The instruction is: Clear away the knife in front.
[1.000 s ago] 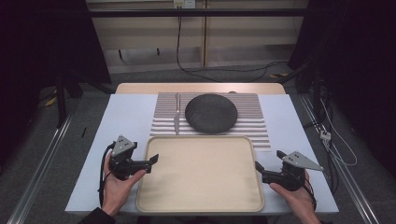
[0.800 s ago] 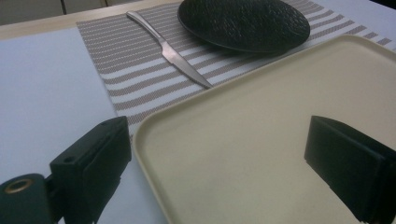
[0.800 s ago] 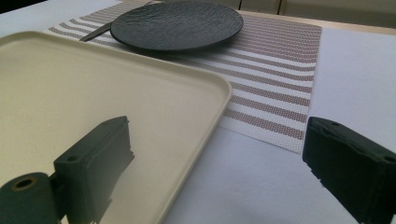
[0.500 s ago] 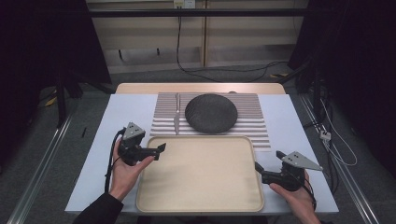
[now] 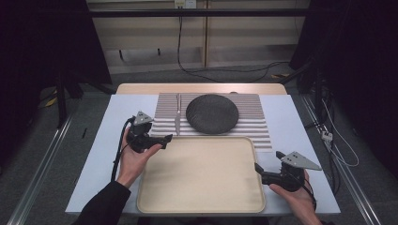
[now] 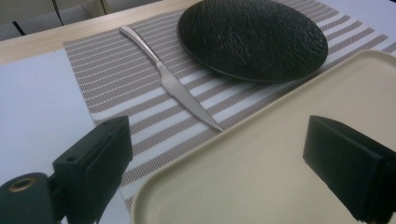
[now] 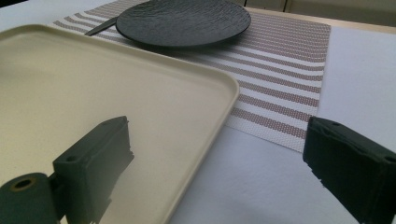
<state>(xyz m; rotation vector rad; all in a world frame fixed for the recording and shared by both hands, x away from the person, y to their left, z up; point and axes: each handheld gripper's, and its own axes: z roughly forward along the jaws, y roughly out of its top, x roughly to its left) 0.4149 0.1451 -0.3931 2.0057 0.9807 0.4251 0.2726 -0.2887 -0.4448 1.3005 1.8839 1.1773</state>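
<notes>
A black textured plate [image 5: 211, 113] [image 6: 252, 36] [image 7: 183, 21] rests on a striped placemat [image 5: 256, 126] [image 6: 116, 79] [image 7: 285, 51]. A steel knife [image 5: 178, 115] [image 6: 173, 85] lies on the mat to the left of the plate, blade toward me. In front of the mat lies a cream tray [image 5: 202, 176] [image 6: 261, 177] [image 7: 93, 88] with nothing on it. My left gripper [image 5: 163, 139] [image 6: 215, 172] is open over the tray's far left corner, just short of the knife tip. My right gripper [image 5: 259, 169] [image 7: 219, 172] is open, straddling the tray's right rim.
The white tabletop [image 5: 112, 140] has a wooden strip [image 5: 202, 88] at its far edge. Bare table lies on both sides of the tray. Cables [image 5: 338, 150] run along the floor to the right, and metal rails flank the table.
My left gripper has moved forward and to the right, from the tray's left side up to its far left corner near the knife. The right gripper has stayed put.
</notes>
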